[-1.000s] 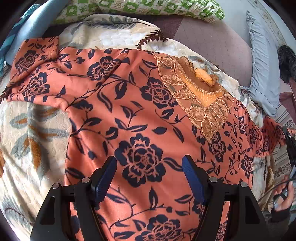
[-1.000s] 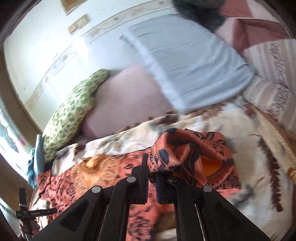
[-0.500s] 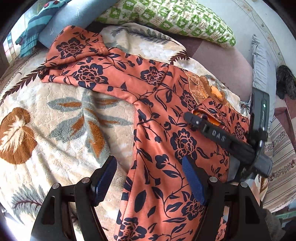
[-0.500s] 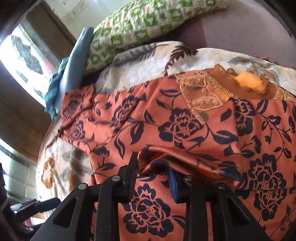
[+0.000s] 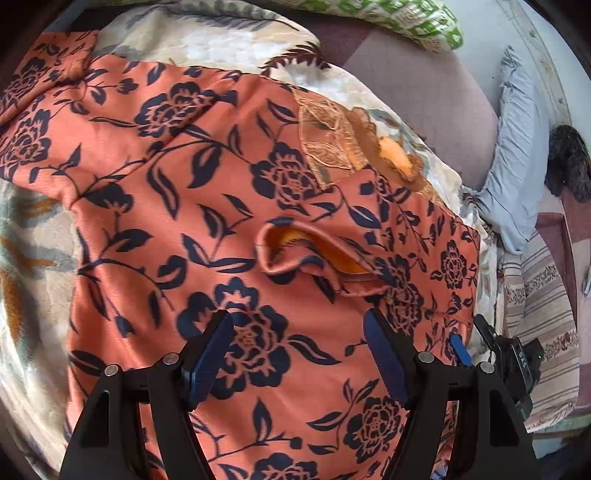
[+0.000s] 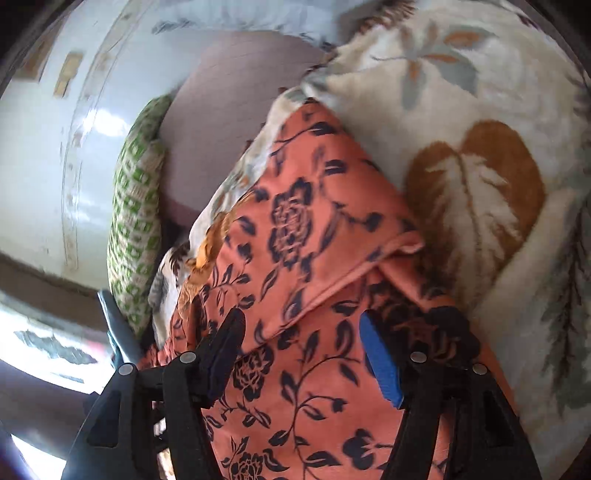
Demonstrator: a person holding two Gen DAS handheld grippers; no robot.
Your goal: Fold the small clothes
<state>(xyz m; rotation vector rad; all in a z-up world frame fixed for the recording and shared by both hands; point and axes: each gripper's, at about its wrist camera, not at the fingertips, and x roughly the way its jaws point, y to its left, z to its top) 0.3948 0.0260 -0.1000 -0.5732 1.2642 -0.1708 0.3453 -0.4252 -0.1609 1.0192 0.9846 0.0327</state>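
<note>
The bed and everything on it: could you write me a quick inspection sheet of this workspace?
Surface: cream leaf-print blanket spread over a bed.
Job's things: orange floral garment lying on the blanket, right sleeve folded onto the front, cuff gaping; lace collar at the top.
Clutter: green patterned pillow, grey-blue pillow, dark furry item, striped cloth.
Grippers: left tool open over the garment, holding nothing; right tool open, its jaws have just been opening, sleeve let go, only flat cloth beneath.
Cables: nothing seen.
Surroundings: pale wall, bright window to the side.
</note>
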